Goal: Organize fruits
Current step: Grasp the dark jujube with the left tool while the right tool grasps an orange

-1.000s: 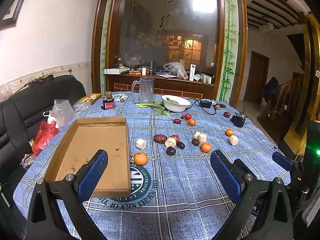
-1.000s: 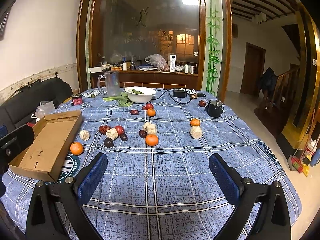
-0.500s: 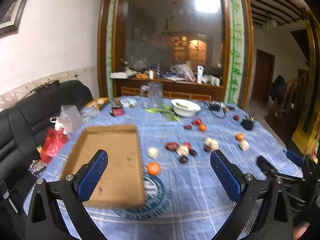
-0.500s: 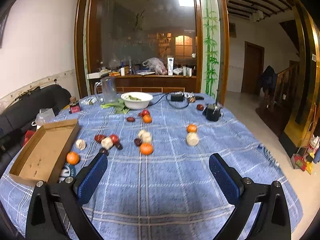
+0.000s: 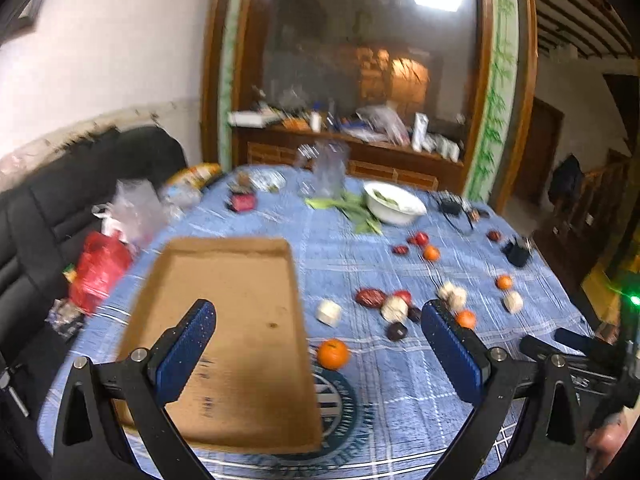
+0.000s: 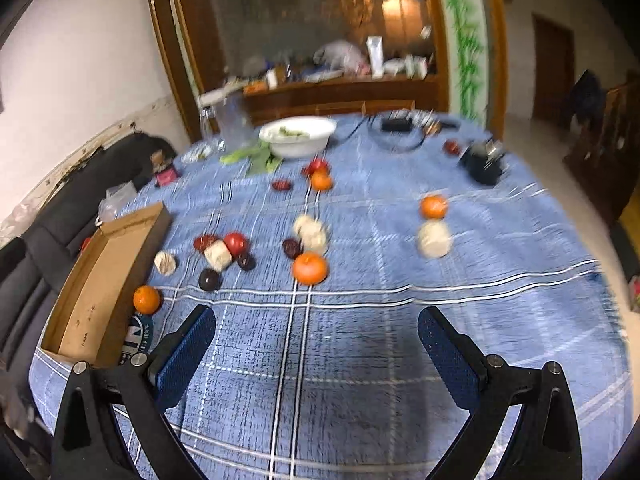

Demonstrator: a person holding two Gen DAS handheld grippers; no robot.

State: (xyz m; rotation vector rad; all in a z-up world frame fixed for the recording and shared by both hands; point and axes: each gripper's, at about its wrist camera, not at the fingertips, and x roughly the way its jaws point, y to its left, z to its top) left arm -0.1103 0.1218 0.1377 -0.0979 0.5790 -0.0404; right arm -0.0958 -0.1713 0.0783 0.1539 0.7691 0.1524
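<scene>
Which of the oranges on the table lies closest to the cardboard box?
The orange just off the cardboard box's right wall, by the round printed emblem. The other three sit farther right among or beyond the mixed fruit.
</scene>
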